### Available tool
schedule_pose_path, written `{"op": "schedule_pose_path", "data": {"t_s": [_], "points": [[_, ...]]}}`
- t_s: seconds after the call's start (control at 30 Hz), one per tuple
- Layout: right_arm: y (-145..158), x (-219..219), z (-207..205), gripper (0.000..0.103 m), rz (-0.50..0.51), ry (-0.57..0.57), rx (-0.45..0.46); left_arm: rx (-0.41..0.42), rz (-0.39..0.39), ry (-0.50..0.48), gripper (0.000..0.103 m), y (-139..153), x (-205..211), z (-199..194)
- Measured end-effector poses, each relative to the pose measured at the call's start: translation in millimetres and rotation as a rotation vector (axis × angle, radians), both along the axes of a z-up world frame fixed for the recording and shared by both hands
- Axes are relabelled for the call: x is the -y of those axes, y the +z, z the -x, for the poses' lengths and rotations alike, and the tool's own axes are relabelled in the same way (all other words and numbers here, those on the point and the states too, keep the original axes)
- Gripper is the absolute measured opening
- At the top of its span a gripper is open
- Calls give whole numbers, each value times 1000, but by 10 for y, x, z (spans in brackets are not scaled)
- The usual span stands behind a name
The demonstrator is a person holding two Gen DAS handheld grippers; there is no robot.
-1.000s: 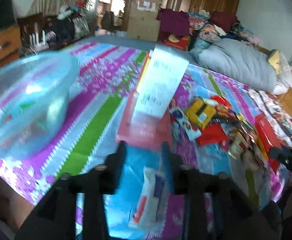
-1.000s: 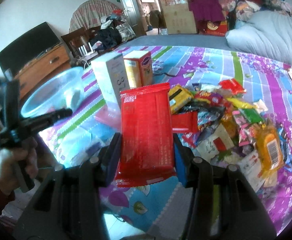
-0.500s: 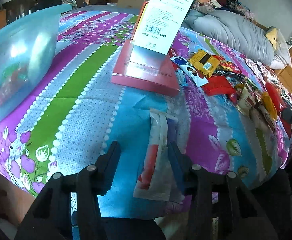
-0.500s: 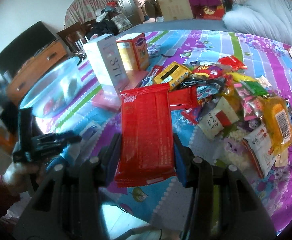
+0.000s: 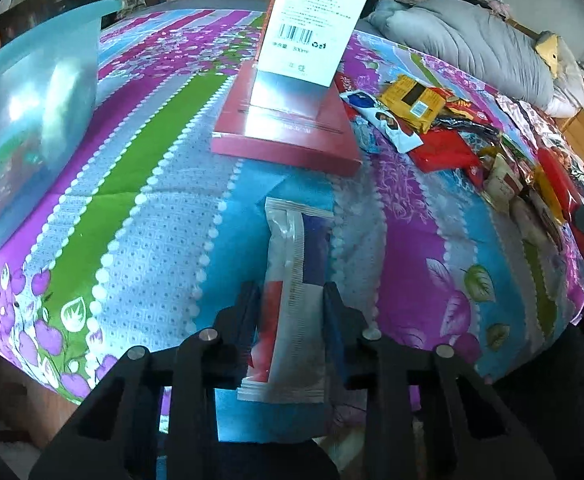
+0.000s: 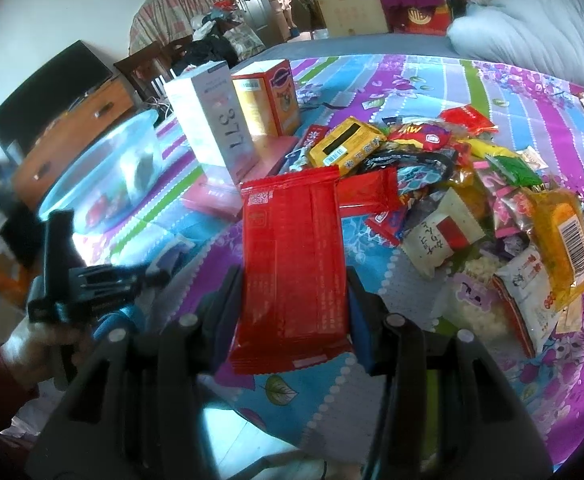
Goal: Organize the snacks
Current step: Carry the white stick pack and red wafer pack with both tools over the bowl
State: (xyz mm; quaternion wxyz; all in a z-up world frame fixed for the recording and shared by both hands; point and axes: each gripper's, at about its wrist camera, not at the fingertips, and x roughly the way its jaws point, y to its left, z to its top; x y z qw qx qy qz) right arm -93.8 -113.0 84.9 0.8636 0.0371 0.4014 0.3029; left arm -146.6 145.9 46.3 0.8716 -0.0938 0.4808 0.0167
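Though both show snacks, only right shows hand (image 6: 32, 344).

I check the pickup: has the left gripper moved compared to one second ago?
Yes. The left gripper came down onto the white packet; the red flat box now sits higher in view.

My white carton (image 5: 316, 20) is cut off by the top edge; the blue bowl (image 5: 32, 120) by the left edge; its contents blur behind translucent plastic.
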Motion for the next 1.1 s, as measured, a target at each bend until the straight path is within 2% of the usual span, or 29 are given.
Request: {"op": "schedule_pose_path", "data": {"t_s": [0.07, 0.13, 0.17, 0.2, 0.3, 0.47, 0.6, 0.83, 1.0, 1.1], "points": [[-15, 2, -16, 49, 0, 0, -5, -6, -13, -31, 41, -32, 79, -57], [-26, -1, -32, 49, -4, -1, -12, -11, -34, -40, 43, -48, 127, -105], [-19, -3, -34, 49, -7, -1, -13, -7, -36, -31, 32, -36, 120, -116], [-4, -11, -33, 49, -8, 1, -10, -3, -24, -14, 28, -25, 81, -126], [73, -42, -23, 49, -6, 7, 16, 26, -7, 7, 27, 55, 33, -99], [330, -165, -70, 49, -15, 20, 82, 145, -24, 44, 27, 500, -55, 12], [627, -375, -173, 49, -37, 45, 149, 270, -77, 107, 27, 1046, -272, 99], [1346, -1138, -378, 49, -96, 165, 284, 385, -209, 262, 27, 1727, -942, 137], [1625, -1839, -489, 49, -135, 280, 302, 399, -250, 394, 27, 1896, -1508, 137], [1695, -2311, -551, 49, -143, 345, 282, 389, -246, 453, 27, 1885, -1799, 153]]}}
